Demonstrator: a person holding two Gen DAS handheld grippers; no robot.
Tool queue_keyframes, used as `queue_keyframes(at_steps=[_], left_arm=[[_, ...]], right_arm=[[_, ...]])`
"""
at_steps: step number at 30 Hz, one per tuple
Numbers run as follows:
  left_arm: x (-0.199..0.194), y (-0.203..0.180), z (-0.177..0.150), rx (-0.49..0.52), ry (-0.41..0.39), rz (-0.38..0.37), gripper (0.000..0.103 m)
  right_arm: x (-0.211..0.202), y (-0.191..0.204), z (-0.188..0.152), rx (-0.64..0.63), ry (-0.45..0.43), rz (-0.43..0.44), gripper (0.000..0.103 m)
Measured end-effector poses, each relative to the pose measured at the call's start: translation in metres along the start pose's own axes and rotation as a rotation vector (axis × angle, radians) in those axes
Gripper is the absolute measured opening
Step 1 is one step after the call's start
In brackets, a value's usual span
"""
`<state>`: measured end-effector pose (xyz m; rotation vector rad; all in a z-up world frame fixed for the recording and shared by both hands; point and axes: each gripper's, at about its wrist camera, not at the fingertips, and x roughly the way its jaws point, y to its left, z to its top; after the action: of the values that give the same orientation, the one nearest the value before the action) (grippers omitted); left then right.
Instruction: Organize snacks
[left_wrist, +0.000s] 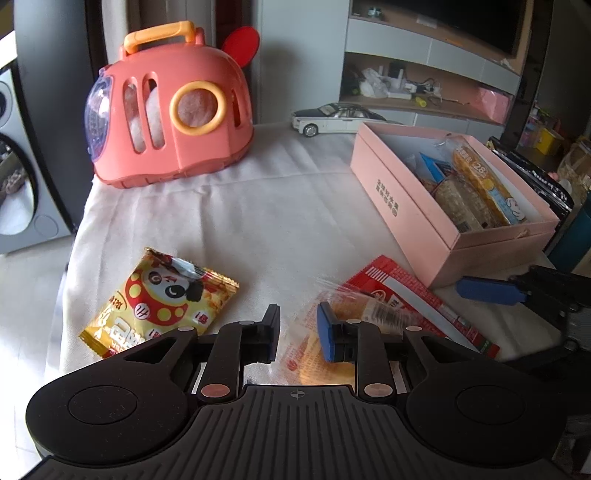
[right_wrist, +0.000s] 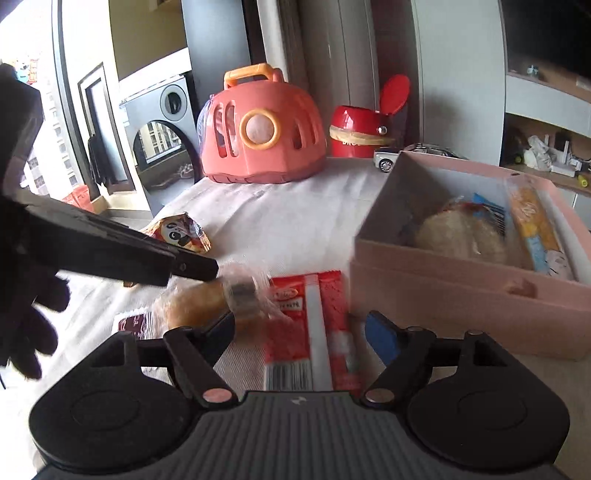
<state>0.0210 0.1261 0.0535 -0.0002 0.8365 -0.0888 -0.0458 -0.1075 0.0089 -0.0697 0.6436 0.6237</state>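
A pink box (left_wrist: 406, 206) holds several snack packets at the right of the white cloth; it also shows in the right wrist view (right_wrist: 461, 291). A yellow panda packet (left_wrist: 159, 302) lies at the left. A clear-wrapped bread (left_wrist: 354, 314) lies partly over a red packet (left_wrist: 417, 306). My left gripper (left_wrist: 298, 332) is open, low over the bread's wrapper, its jaws either side of it. My right gripper (right_wrist: 303, 332) is open over the red packet (right_wrist: 314, 325), beside the bread (right_wrist: 207, 302). The right gripper's fingers (left_wrist: 491, 290) show by the box.
A coral toy carrier (left_wrist: 170, 110) stands at the back left. A white toy car (left_wrist: 332, 120) sits behind the box. A red canister (right_wrist: 358, 133) stands at the back. A black bag (left_wrist: 532, 177) lies right of the box. The cloth's left edge drops to the floor.
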Motion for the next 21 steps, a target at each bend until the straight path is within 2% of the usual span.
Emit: queue_keyframes(at_steps=[5,8,11,14,17,21], left_arm=[[-0.002,0.012,0.002,-0.036,-0.005,-0.030,0.027],[0.000,0.030,0.003,-0.104,0.003,-0.072,0.027],[0.007,0.041,-0.002,-0.167,0.039,-0.146,0.028],[0.012,0.050,-0.006,-0.219,0.040,-0.233,0.028],[0.017,0.066,-0.008,-0.329,0.058,-0.307,0.028],[0.007,0.069,-0.009,-0.309,0.046,-0.289,0.028]], right_arm=[[0.023,0.000,0.000,0.016,0.066,-0.064,0.078],[0.021,0.001,-0.003,0.006,0.056,-0.061,0.078],[0.022,0.002,-0.005,-0.006,0.059,-0.069,0.079],[0.023,0.004,-0.006,-0.020,0.062,-0.076,0.080],[0.022,0.005,-0.006,-0.027,0.064,-0.079,0.080],[0.006,-0.004,-0.007,-0.005,0.045,-0.061,0.080]])
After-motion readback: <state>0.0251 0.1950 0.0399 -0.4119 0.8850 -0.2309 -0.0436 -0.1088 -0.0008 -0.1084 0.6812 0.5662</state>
